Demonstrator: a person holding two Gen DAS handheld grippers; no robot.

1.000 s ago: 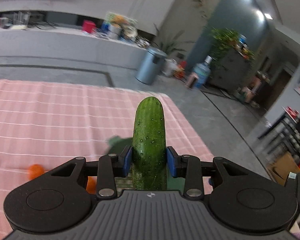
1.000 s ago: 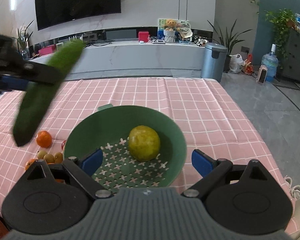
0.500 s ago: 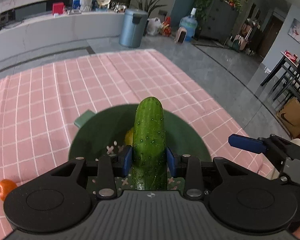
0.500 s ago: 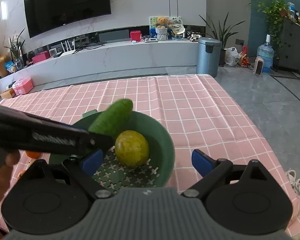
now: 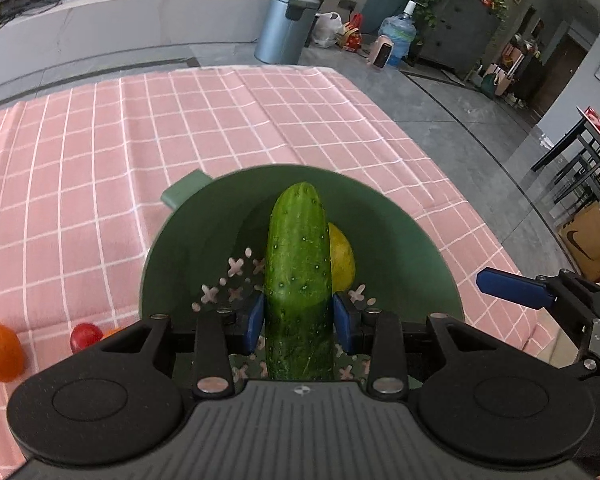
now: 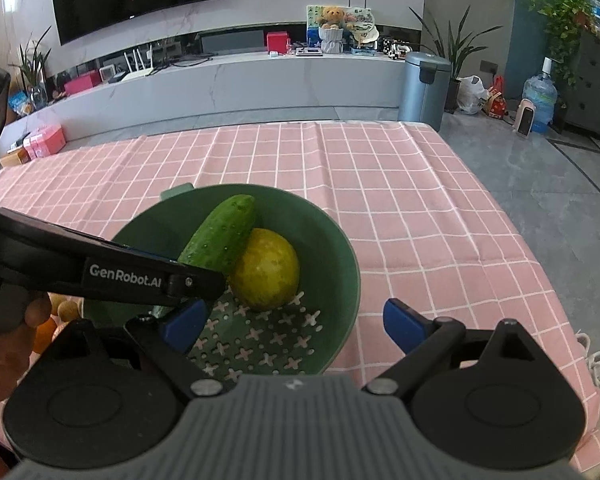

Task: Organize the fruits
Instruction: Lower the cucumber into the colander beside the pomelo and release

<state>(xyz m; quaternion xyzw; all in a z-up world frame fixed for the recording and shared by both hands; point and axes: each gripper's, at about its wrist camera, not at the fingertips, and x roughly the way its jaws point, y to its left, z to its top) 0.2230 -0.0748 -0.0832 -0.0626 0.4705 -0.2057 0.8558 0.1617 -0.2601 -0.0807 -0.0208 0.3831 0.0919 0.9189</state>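
Note:
My left gripper (image 5: 299, 322) is shut on a green cucumber (image 5: 298, 276) and holds it inside the green strainer bowl (image 5: 428, 240), its tip beside a yellow-green round fruit (image 5: 342, 258). In the right wrist view the cucumber (image 6: 220, 234) leans against that fruit (image 6: 266, 268) in the bowl (image 6: 340, 280). My right gripper (image 6: 292, 322) is open and empty, just in front of the bowl's near rim.
The pink checked tablecloth (image 5: 100, 152) covers the table. An orange fruit (image 5: 0, 352) and a small red fruit (image 5: 85, 336) lie left of the bowl. More small fruits (image 6: 58, 308) show past the left gripper. The table's right edge drops to the floor.
My left gripper has carried the cucumber from the left side over the bowl and lowered it inside, next to the yellow-green fruit. The right gripper stayed open near the bowl.

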